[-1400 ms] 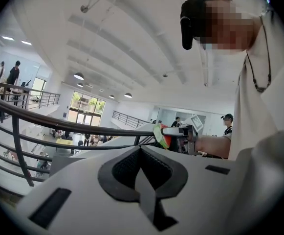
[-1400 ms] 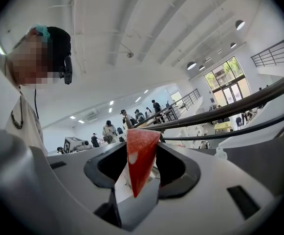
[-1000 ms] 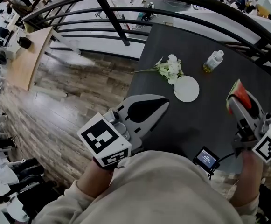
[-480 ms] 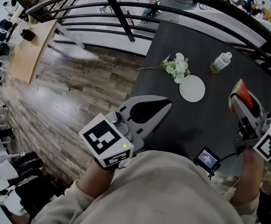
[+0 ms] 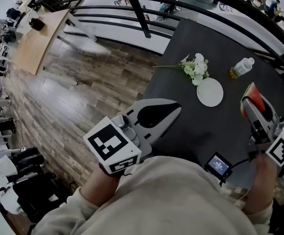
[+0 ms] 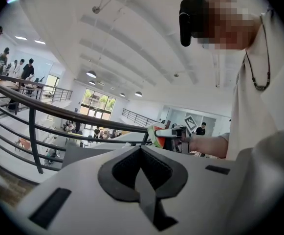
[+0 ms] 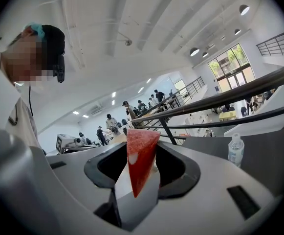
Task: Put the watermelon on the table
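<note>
Head view: the person stands at the near edge of a dark table. The left gripper sits in the lower middle of the frame with its jaws together and nothing in them. Over at the right edge, the right gripper is clamped on the watermelon slice, red flesh with a green rind. The slice shows against the right side of the table top, up in the jaws and not lying on the surface. In the upper right of the frame there's a white plate, a bunch of white flowers just beside it and a small bottle further right. A little screen device on a cable shows low down near the person's body. A black railing runs across the top, with wood flooring on the left.

Left gripper view: the two jaws meet in the middle, nothing between them. Past them, right of centre, the other gripper shows with the slice in it.

Right gripper view: dead centre, the red wedge stands between the jaws, point down, and they're closed on it. The bottle is at right, on the table.
</note>
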Demonstrator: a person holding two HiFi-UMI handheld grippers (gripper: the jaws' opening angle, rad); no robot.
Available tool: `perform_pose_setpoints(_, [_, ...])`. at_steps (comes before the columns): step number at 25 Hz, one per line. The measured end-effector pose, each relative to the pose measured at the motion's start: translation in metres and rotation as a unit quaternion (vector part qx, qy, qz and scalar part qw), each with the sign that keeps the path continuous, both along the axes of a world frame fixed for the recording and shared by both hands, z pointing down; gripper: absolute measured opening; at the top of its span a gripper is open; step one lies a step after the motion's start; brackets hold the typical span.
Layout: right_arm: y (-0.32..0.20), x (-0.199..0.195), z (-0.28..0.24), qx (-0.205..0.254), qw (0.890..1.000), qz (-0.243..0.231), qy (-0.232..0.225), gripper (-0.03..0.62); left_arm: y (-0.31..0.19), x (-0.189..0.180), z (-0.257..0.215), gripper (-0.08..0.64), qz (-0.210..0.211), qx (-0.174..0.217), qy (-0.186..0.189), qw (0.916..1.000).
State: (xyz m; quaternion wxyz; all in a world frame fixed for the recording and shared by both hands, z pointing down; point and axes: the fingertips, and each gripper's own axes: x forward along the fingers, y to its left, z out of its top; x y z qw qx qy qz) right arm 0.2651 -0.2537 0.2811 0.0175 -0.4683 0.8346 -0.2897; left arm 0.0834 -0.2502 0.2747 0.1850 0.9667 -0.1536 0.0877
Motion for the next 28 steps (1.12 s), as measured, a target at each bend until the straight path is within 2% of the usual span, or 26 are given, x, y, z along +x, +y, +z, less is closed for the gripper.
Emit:
perform_pose_setpoints(20, [-0.023,-0.011,0.045,-0.036,0.999,-0.031,-0.011,0.196,0.001,-0.026,0.018,0.006,-0.043,-0.016,-0.023,0.9987])
perform_pose_setpoints(28, [-0.031,-0.006,0.075,-0.069,0.997,-0.025,-0.025,0.196,-0.001,-0.029,0.025,0.006,-0.054,-0.025,-0.029,0.9978])
